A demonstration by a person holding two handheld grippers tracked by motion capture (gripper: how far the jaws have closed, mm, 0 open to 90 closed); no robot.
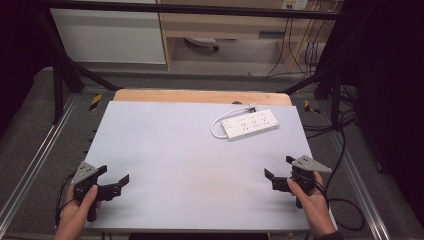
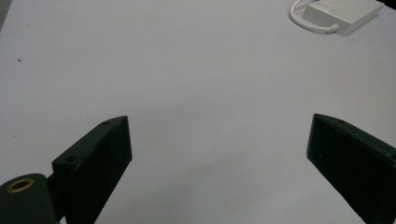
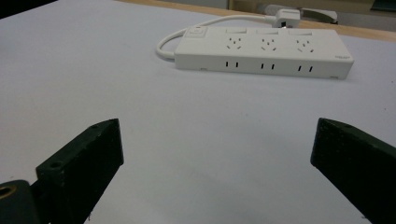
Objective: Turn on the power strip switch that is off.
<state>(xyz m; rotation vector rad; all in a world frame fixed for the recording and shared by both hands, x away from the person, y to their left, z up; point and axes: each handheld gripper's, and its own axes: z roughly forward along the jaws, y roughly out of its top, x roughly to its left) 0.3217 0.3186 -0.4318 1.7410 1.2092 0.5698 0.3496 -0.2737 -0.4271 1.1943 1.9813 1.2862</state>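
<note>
Lying toward the far right of the desk (image 1: 165, 150), a white power strip (image 1: 251, 124) rests flat with its sockets facing up, and its white cable (image 1: 218, 125) loops out from the left end and curls back along the far edge to a plug (image 1: 251, 106) at the wooden rim. Between the strip and both hand-held grippers stretches bare grey surface (no other object sits on it), so nothing stands in the way. Beyond the desk, a black frame bar (image 1: 200, 9) crosses the top of the high view, with dark cables (image 1: 345, 145) trailing down the right side onto the floor.

At the near left corner, the left hand-held gripper (image 1: 116, 178) is held low by the person's left hand (image 1: 80, 205), its jaws spread wide and pointing to the right across the desk, well apart from the strip. At the near right edge, the right hand-held gripper (image 1: 279, 168) sits in the right hand (image 1: 309, 195), jaws likewise wide apart and empty, aimed leftward and up the desk; its own view faces the strip's long side.
</note>
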